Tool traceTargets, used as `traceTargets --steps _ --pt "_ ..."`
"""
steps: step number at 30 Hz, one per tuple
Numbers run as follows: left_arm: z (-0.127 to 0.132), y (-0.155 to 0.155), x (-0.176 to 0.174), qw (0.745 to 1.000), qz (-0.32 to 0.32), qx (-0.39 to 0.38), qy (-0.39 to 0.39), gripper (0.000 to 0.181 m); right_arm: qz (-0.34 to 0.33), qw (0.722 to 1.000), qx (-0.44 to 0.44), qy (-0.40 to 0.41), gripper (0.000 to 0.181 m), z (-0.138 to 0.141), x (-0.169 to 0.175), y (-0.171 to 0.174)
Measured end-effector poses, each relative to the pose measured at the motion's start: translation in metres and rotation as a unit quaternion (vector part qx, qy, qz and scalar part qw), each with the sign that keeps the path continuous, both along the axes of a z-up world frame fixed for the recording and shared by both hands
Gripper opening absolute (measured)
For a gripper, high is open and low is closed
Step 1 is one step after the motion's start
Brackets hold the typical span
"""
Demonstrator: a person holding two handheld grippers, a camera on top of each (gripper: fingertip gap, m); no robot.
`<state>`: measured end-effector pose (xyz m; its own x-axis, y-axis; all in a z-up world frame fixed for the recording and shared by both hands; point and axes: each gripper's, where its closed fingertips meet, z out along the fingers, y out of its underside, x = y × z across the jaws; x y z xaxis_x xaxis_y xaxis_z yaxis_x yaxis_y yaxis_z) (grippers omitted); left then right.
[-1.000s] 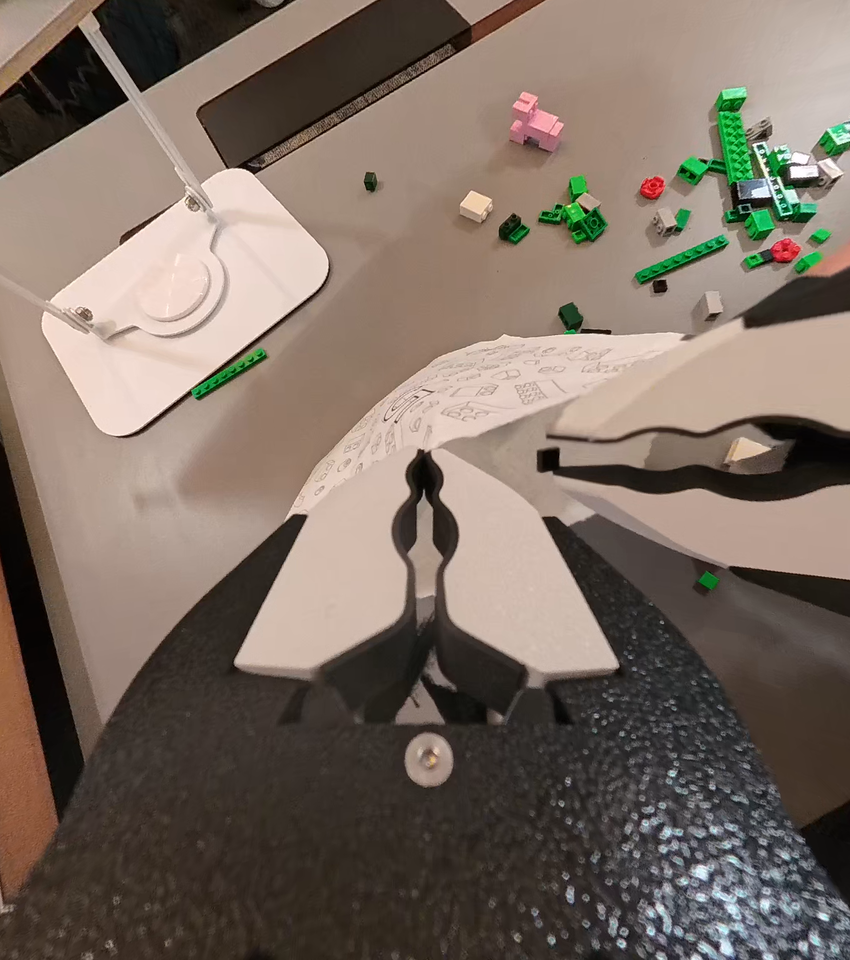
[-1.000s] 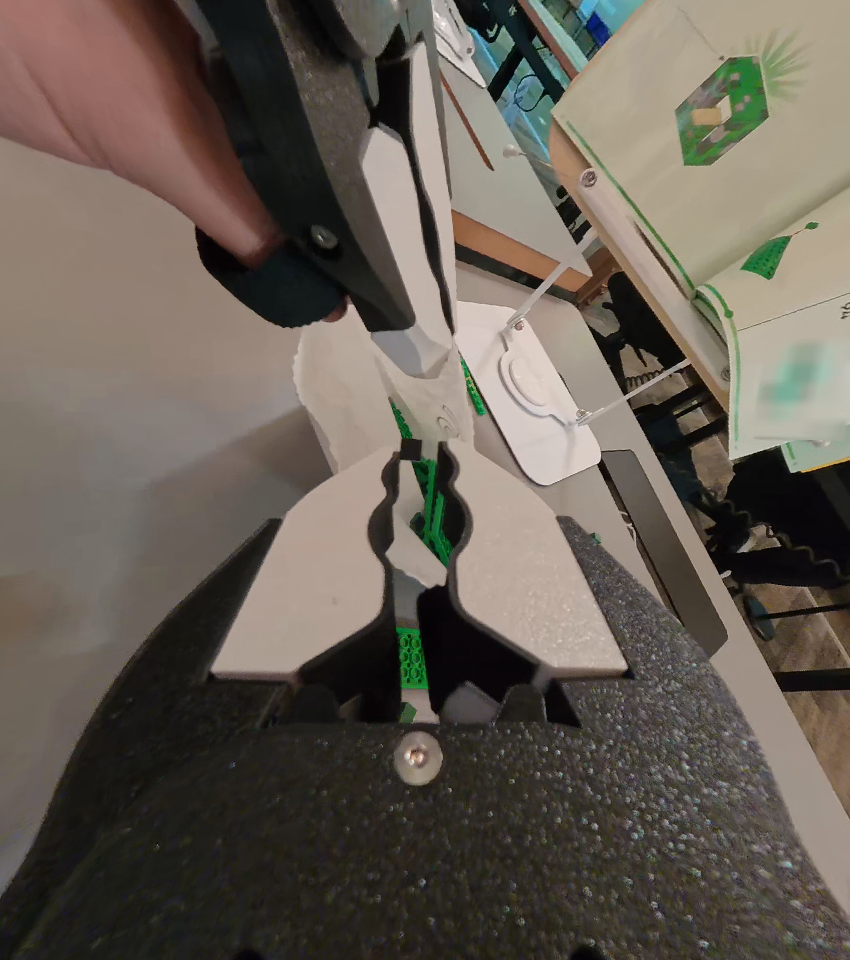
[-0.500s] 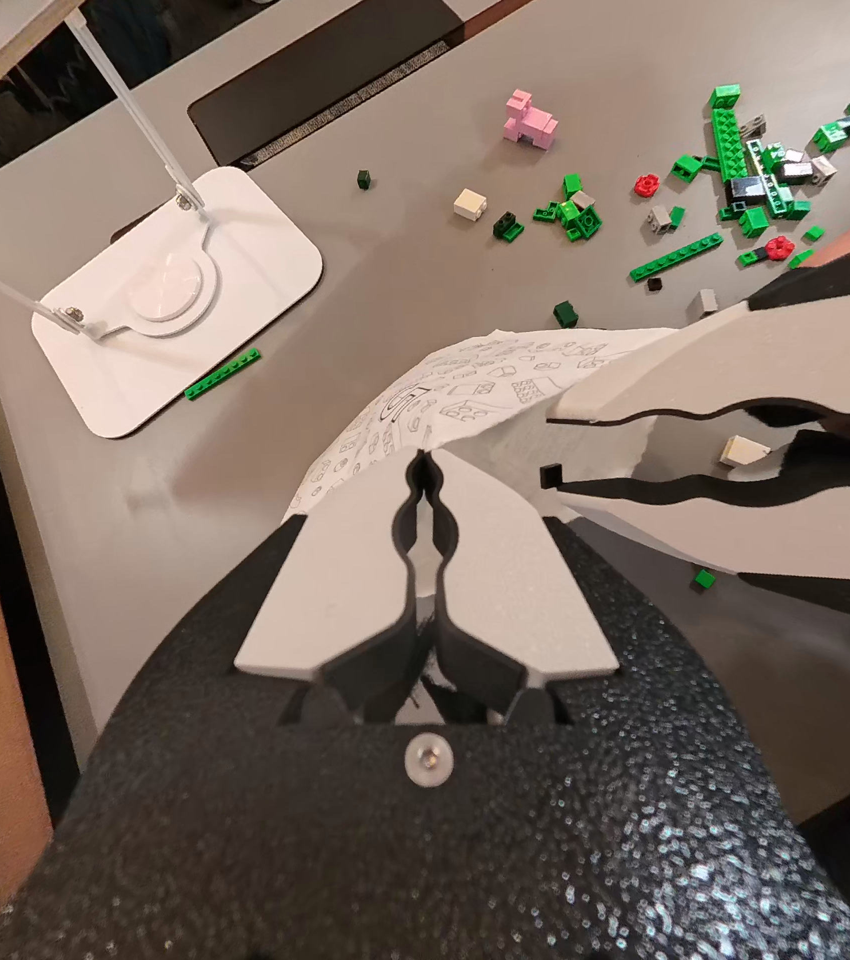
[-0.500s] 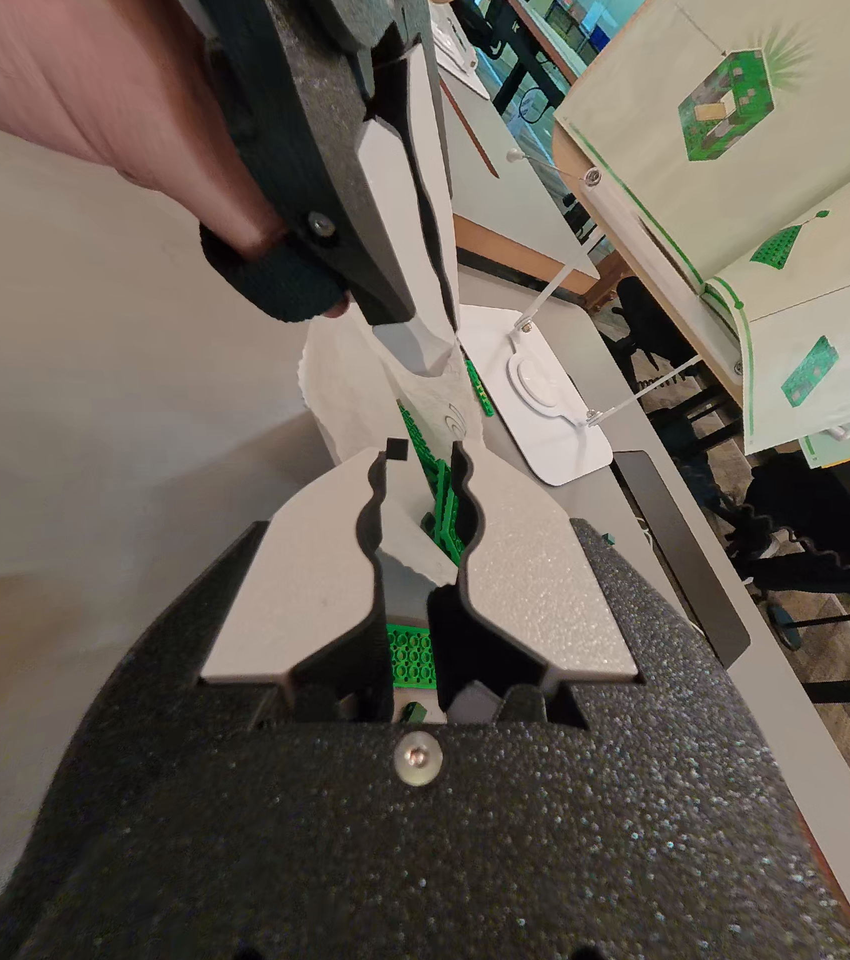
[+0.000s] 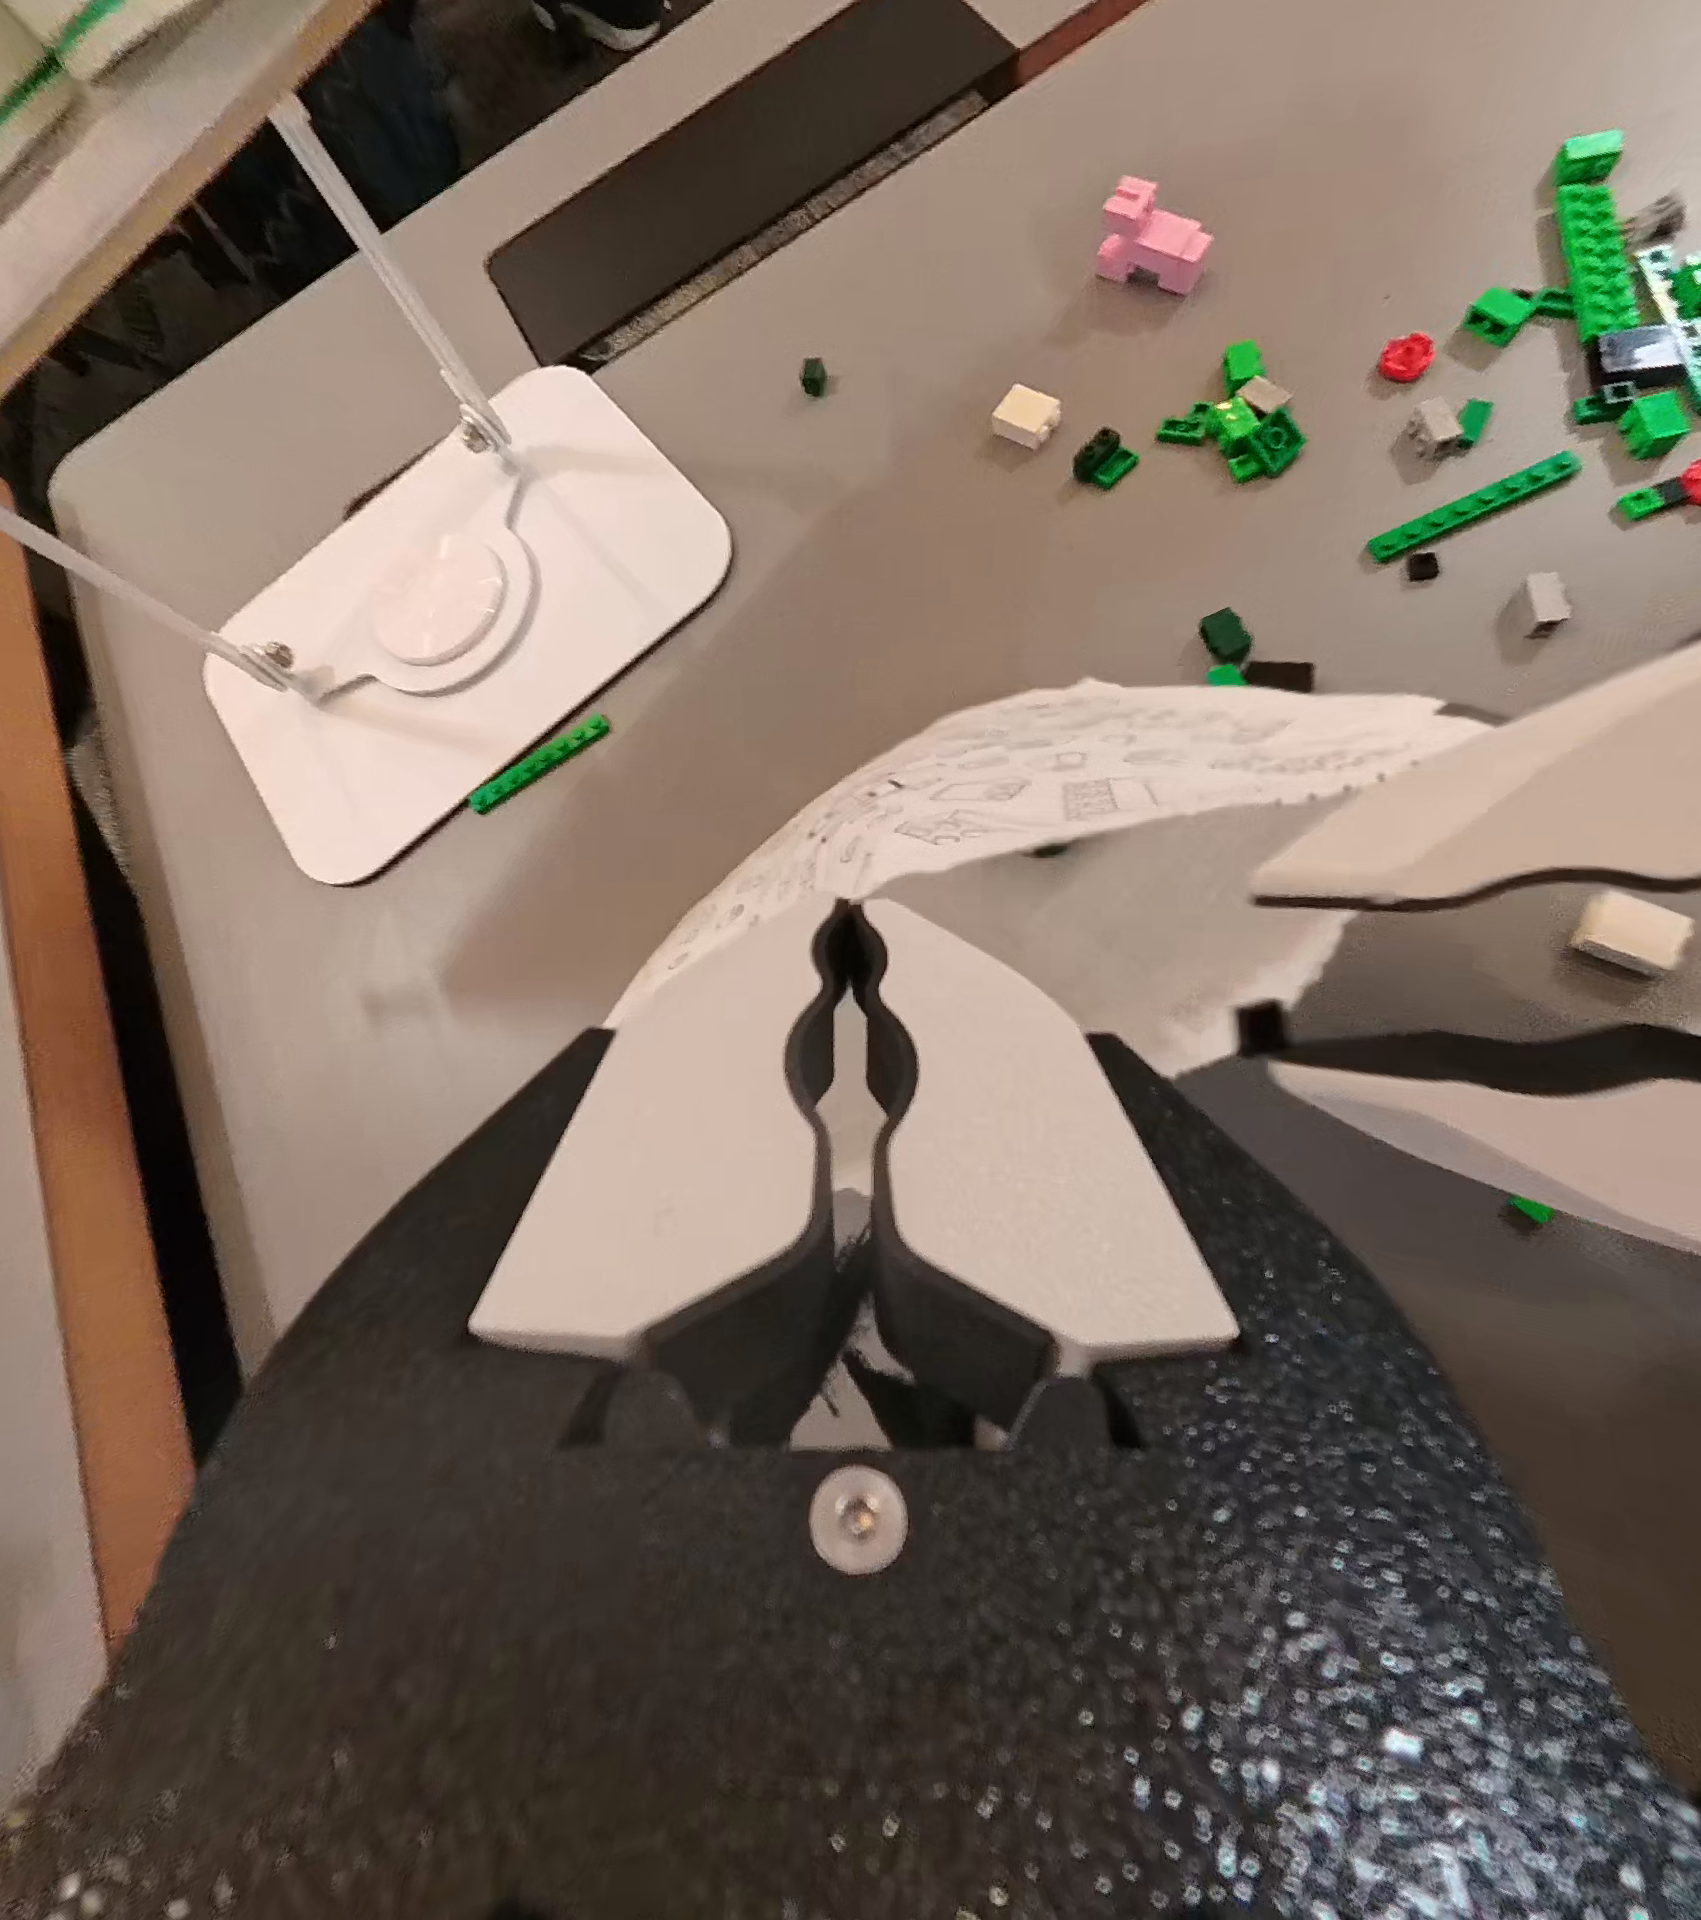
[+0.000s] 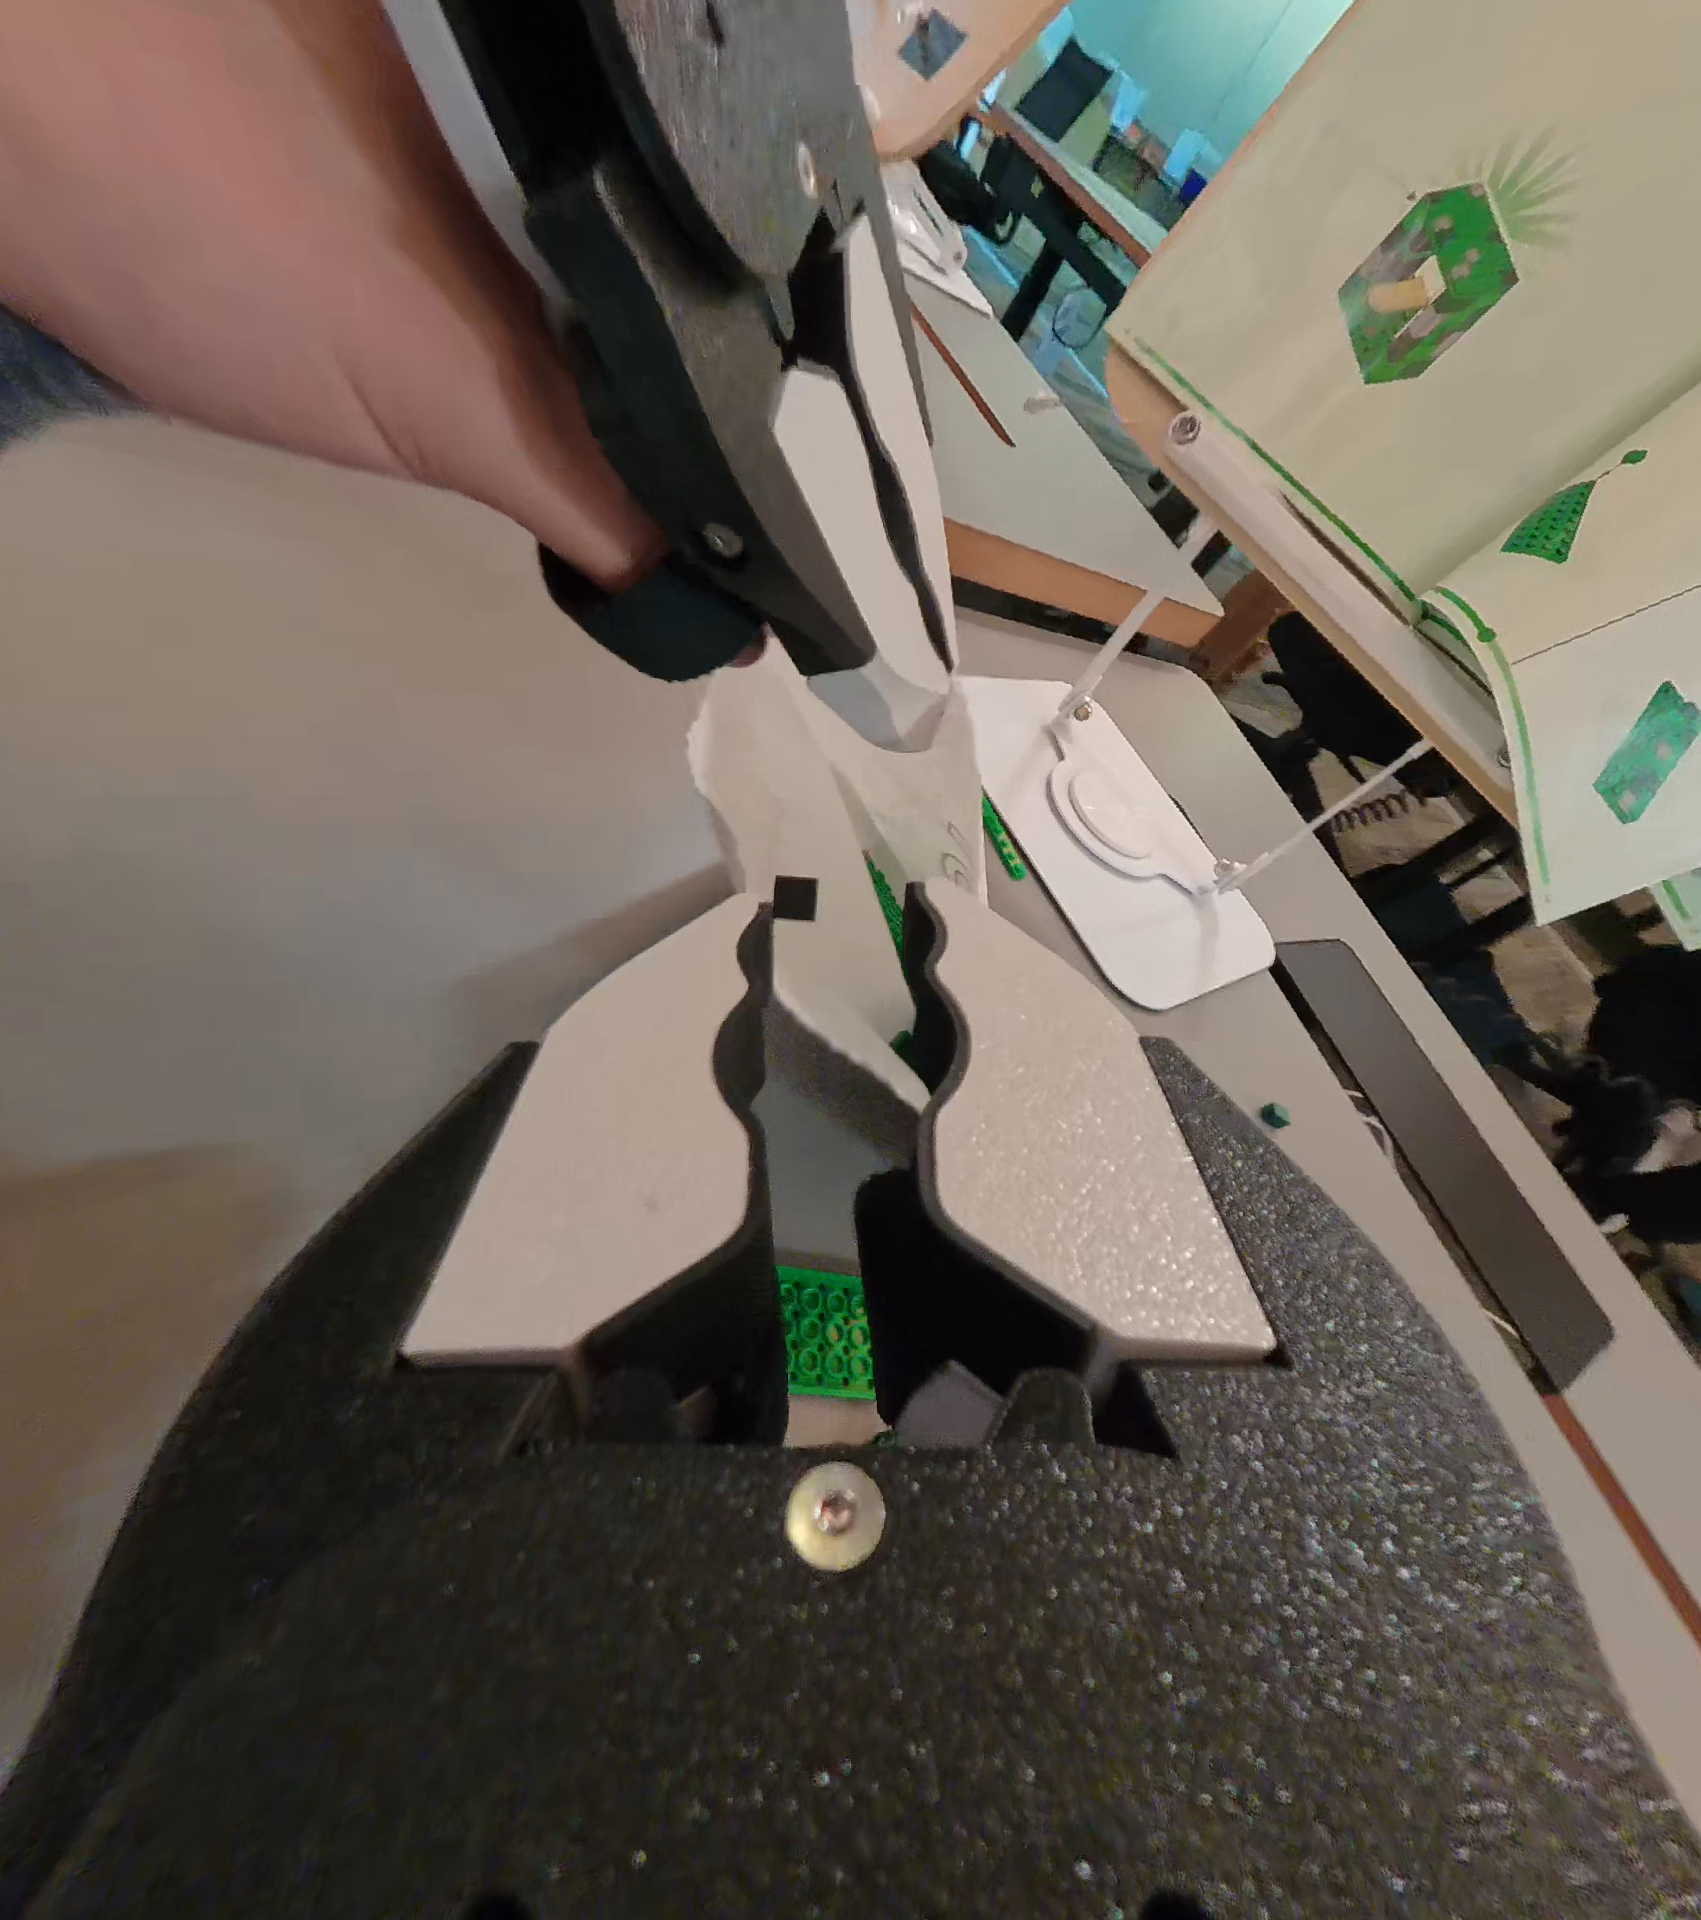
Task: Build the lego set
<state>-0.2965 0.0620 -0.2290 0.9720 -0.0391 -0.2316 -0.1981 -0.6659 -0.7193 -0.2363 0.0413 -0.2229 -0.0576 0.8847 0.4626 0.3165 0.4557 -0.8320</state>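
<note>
The left gripper (image 5: 851, 914) pinches a paper bag (image 5: 1054, 790) above the table (image 5: 929, 582); the right gripper (image 6: 851, 909) gapes narrowly around its torn edge. Loose bricks (image 5: 1230, 431) litter the far right corner beside a finished pink pig (image 5: 1152, 237), so most building likely remains.

1. Right gripper (image 5: 1261, 956) now spread wider than a second ago, fingers (image 6: 617, 1122) well apart around the paper bag's (image 5: 1085, 769) torn edge.
2. Left gripper (image 5: 851, 914) lifted and tilted from before, bag mouth stretched further open.
</note>
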Motion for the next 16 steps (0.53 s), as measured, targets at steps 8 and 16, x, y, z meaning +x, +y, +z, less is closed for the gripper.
traceTargets --steps 8,16 --pt "0.012 0.022 -0.019 1.0 0.005 -0.007 0.021 0.0 -0.005 0.998 -0.043 0.051 0.023 0.018 0.032 0.017" --pt "0.019 0.061 -0.004 0.995 -0.066 -0.075 -0.002 0.0 -0.089 0.987 -0.09 0.1 0.024 0.026 0.062 0.072"
